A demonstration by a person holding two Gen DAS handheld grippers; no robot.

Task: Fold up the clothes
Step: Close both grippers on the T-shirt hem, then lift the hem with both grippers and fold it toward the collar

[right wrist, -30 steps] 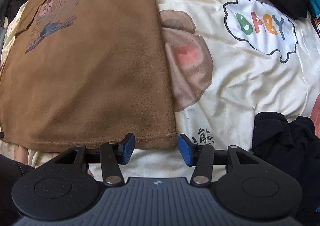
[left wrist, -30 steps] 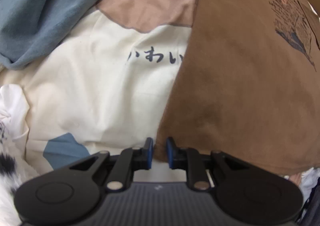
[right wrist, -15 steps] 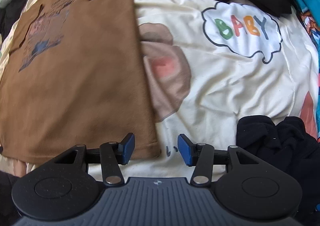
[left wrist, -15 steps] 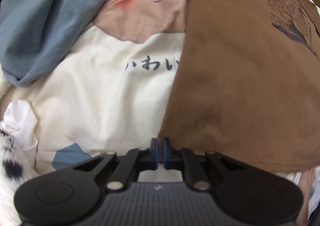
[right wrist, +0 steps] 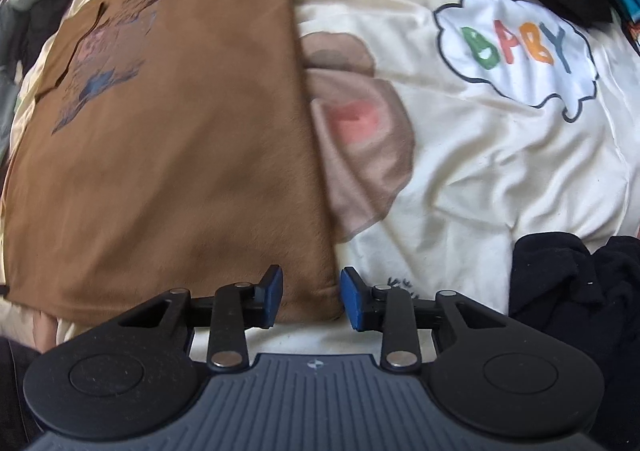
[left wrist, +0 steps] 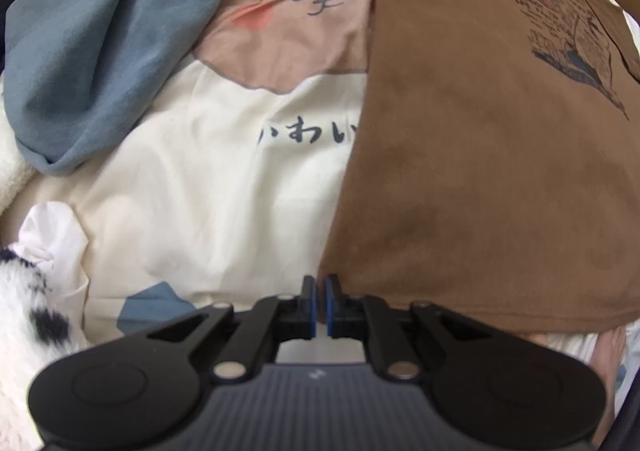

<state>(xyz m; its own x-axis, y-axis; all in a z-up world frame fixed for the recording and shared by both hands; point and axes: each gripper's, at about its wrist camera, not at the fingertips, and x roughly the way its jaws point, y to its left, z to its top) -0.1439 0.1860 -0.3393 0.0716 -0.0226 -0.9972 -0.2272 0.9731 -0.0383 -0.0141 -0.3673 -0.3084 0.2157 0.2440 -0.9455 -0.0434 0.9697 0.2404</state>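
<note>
Your left gripper (left wrist: pixel 319 303) points straight down, its blue-padded jaws drawn together with only a thin slit between them; whether anything is pinched there cannot be told from its own camera. Your right gripper (right wrist: pixel 311 297) tilts steeply downward, its jaws closing with a clear gap between the blue pads (right wrist: pixel 273 293), neither pad yet pressing on what lies between them.

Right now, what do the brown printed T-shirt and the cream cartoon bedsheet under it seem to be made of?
Brown printed T-shirt: looks like a soft knit with a matte, slightly brushed surface, perhaps cotton. Cream cartoon bedsheet: thin woven fabric, probably cotton or a blend, smooth with sharp fine creases and flat printed colours.
</note>
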